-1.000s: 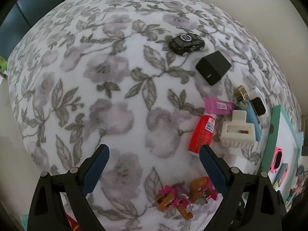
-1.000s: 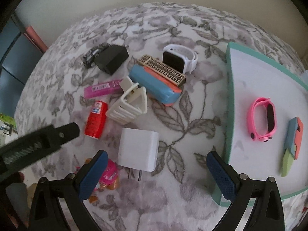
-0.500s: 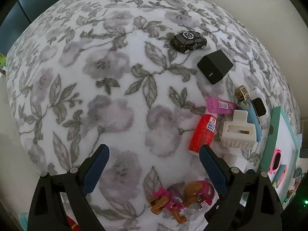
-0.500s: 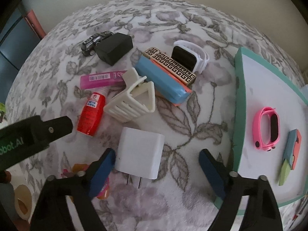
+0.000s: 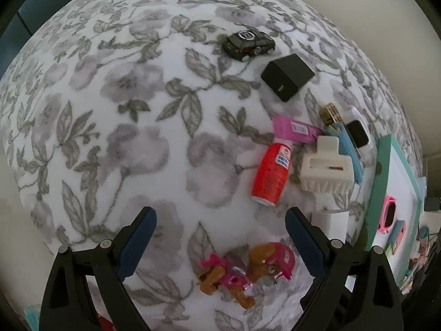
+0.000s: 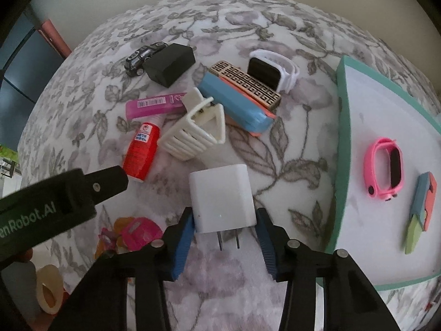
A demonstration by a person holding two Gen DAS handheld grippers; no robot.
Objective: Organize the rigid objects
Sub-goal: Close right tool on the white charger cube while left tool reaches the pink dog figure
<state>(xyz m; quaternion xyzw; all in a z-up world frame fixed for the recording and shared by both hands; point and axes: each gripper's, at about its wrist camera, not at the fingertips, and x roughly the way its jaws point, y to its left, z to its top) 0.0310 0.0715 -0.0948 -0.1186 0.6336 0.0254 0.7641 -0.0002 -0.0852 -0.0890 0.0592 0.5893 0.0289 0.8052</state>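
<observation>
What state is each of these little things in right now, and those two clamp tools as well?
White charger: flat on cloth, prongs toward camera, between closing fingers.
Right gripper: jaws just closing on the charger.
Left gripper: open, empty.
Red bottle: lying down.
Hair claw: on its side.
Pink band: on the tray.

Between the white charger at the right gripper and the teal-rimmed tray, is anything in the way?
Nothing visible: only bare floral cloth lies between the white charger, flanked by the right gripper fingers, and the tray.

The toy figure (image 6: 132, 233) (pink and orange) is half hidden behind the left tongs (image 6: 59, 207).
</observation>
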